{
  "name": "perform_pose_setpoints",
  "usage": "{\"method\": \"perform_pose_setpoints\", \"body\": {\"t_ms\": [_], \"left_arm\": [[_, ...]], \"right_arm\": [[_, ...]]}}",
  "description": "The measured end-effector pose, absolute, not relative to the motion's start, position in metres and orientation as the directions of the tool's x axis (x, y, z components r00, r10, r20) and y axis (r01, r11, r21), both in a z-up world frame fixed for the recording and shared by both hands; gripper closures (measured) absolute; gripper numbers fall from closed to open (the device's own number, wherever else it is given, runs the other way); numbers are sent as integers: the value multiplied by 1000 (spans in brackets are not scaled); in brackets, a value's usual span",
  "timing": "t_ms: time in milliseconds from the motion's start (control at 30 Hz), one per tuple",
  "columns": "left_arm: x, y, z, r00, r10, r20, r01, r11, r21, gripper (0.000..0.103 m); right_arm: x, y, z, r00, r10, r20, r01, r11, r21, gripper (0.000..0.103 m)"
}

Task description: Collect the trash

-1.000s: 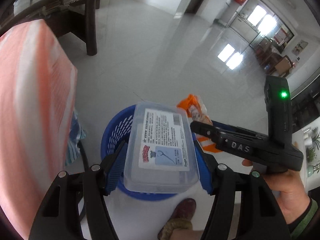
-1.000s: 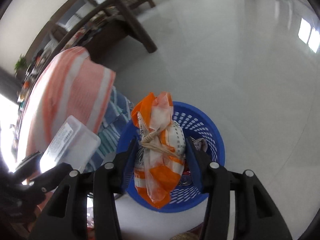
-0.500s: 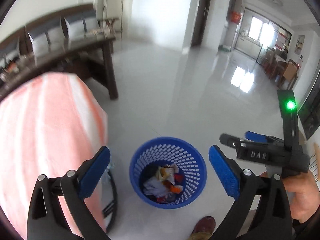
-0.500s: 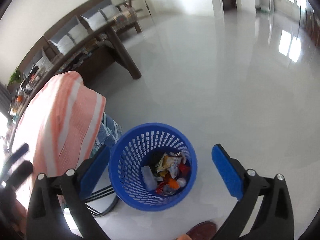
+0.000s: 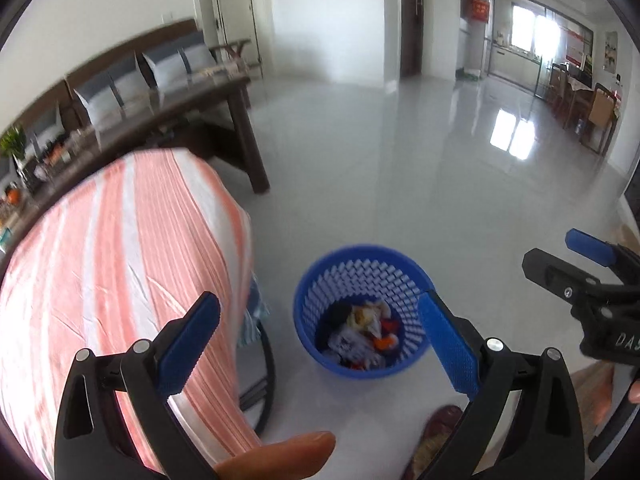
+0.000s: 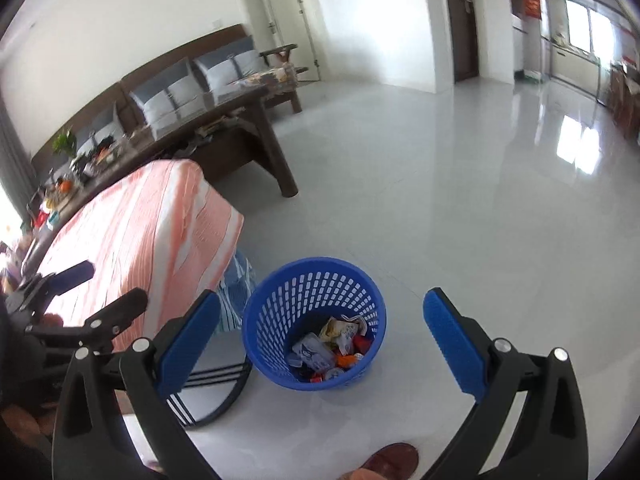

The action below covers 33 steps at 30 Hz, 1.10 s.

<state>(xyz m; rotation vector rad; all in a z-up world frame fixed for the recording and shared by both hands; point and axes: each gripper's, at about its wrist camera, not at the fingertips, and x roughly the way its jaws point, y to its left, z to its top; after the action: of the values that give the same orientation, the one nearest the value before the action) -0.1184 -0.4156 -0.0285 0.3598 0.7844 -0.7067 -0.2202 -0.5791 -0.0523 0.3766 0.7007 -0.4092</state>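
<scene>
A blue perforated waste basket [image 5: 362, 280] [image 6: 296, 304] stands on the pale tiled floor, with mixed trash [image 5: 362, 334] [image 6: 330, 346] inside: crumpled wrappers, a clear plastic box, orange and red scraps. My left gripper [image 5: 318, 332] hangs high above the basket, jaws wide apart and empty. My right gripper [image 6: 320, 330] is likewise open and empty above the basket. In the left wrist view the right gripper [image 5: 592, 276] shows at the right edge. In the right wrist view the left gripper [image 6: 76, 300] shows at the left edge.
A table under an orange-and-white striped cloth [image 5: 120, 260] [image 6: 152, 232] stands left of the basket, its black curved leg [image 6: 216, 392] near the basket's foot. A dark wooden coffee table [image 6: 256, 136] and sofa [image 6: 188, 84] lie beyond. A shoe [image 6: 390, 460] is close below.
Both grippers opened and dropped their loads, the clear plastic box and the orange-white wrapper, into the basket. Both hands then rose and drew back, so the basket looks smaller.
</scene>
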Motion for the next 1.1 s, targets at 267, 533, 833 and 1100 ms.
{"method": "perform_pose_setpoints", "body": {"t_ms": [267, 533, 833, 1100], "left_arm": [[-118, -422, -42, 454, -409, -791, 701, 712, 34, 5], [-114, -427, -56, 429, -390, -815, 696, 717, 23, 5], [-111, -432, -62, 411, -380, -829, 690, 724, 10, 5], [-110, -432, -63, 404, -378, -833, 687, 726, 4, 5]], "right_arm": [[-215, -574, -64, 620, -248, -744, 499, 857, 131, 5], [-212, -571, -81, 548, -190, -815, 503, 853, 139, 5], [-212, -570, -83, 540, -167, -825, 495, 856, 151, 5], [-212, -569, -82, 539, -165, -826, 496, 855, 153, 5]]}}
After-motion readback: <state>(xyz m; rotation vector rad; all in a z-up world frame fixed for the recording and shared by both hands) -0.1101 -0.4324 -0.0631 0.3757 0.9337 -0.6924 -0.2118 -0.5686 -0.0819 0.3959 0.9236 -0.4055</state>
